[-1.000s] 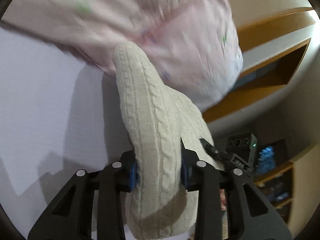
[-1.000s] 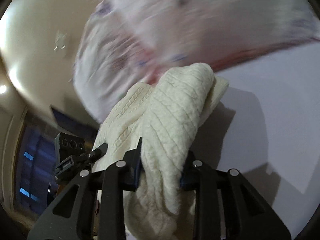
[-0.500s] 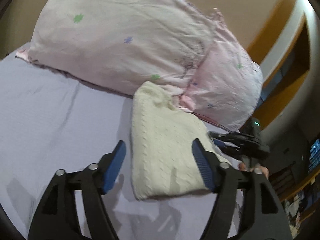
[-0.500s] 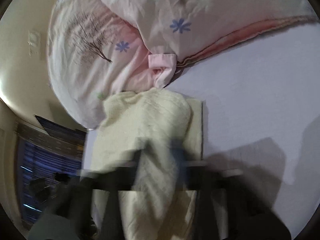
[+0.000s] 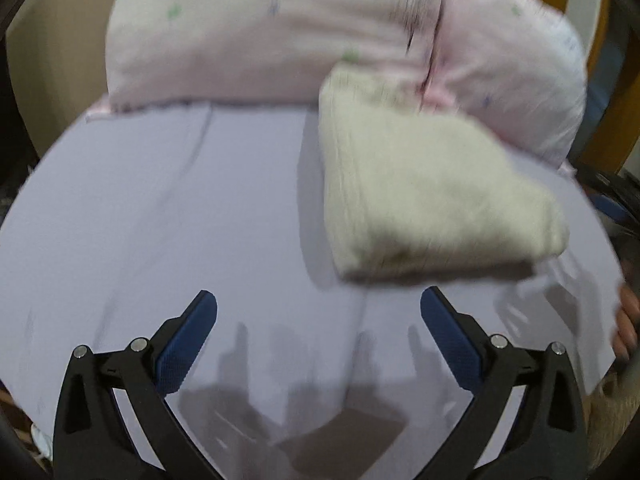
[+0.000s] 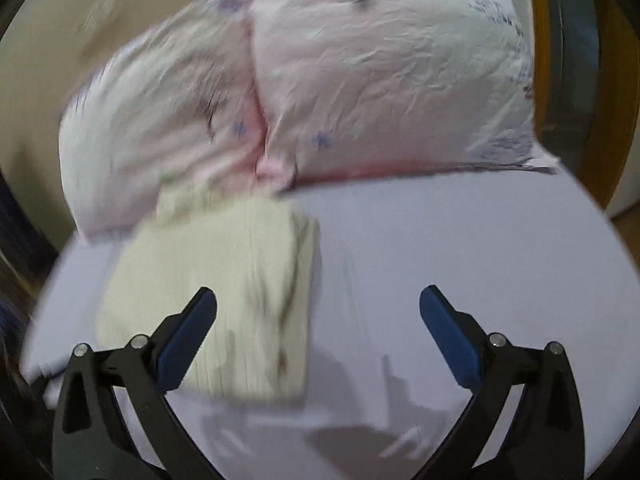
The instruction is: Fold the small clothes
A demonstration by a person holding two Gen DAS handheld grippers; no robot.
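Nearest us, our left gripper point(image 5: 319, 312) has its black fingers with blue pads point(image 5: 188, 340) spread wide, holding nothing above the pale lilac bedsheet point(image 5: 160, 220). Our right gripper point(image 6: 318, 310) is likewise spread wide and empty. Just beyond them, the folded cream cable-knit garment point(image 5: 420, 196) lies flat on the sheet, ahead and right of our left gripper and ahead and left of our right one point(image 6: 224, 296). Its far edge touches the pale pink patterned pillows point(image 6: 320, 80) behind it.
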